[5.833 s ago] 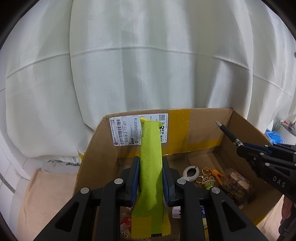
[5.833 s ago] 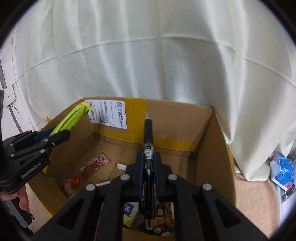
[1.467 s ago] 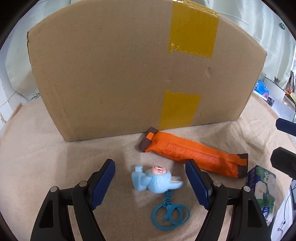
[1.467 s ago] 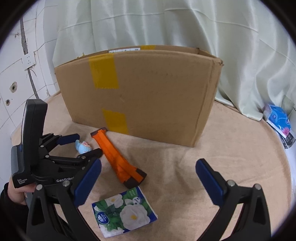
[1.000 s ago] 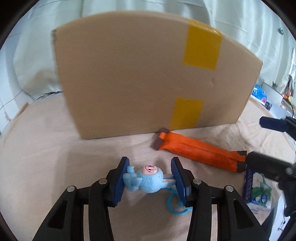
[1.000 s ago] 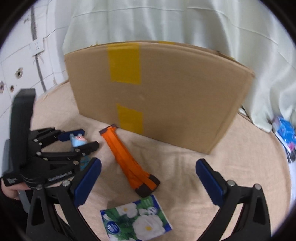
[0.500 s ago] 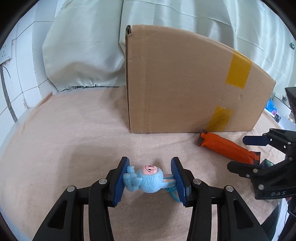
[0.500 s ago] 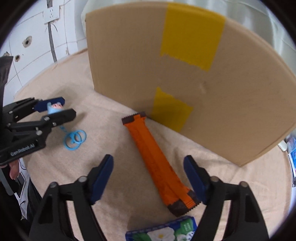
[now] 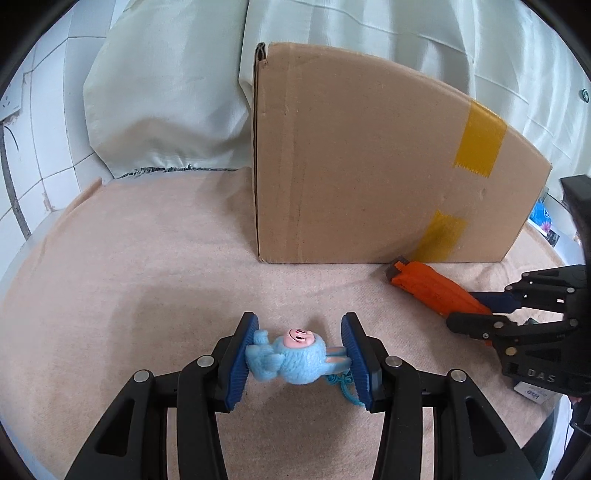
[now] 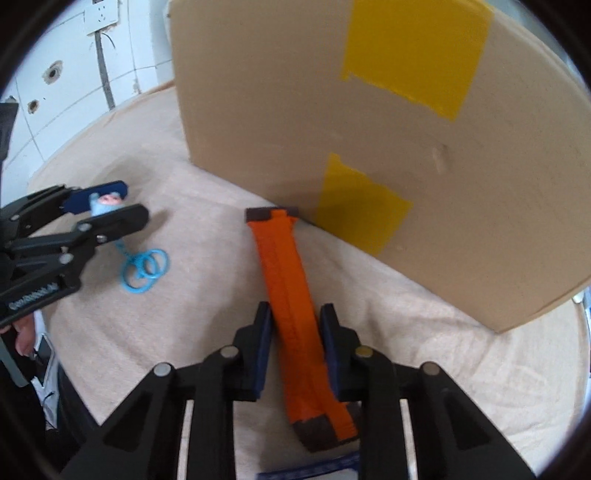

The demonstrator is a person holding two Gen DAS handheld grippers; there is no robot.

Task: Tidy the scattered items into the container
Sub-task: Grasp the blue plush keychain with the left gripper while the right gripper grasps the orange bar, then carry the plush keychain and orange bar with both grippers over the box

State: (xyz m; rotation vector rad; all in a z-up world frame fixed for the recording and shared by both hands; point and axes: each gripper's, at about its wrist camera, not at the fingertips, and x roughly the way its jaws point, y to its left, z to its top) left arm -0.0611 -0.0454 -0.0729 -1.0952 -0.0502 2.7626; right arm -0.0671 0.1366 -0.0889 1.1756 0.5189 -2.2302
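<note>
My left gripper (image 9: 299,352) is shut on a blue plush keychain (image 9: 290,360) with a pink face, held just above the beige cloth; its blue rings (image 10: 144,271) hang down in the right wrist view. My right gripper (image 10: 295,332) has its pads on both sides of an orange snack bar (image 10: 291,295) that lies on the cloth, its far end at the foot of the cardboard box (image 10: 369,110). The box (image 9: 369,166) stands upright with yellow tape patches. Its inside is hidden.
A floral tissue pack (image 10: 317,470) lies at the near edge under my right gripper. The beige cloth (image 9: 129,258) covers the round table. A white curtain (image 9: 166,92) hangs behind the box. A tiled wall with a socket (image 10: 103,11) is at the left.
My right gripper has moved down over the orange bar and its jaws have narrowed around it. My left gripper keeps holding the plush keychain, lifted slightly, and has barely shifted.
</note>
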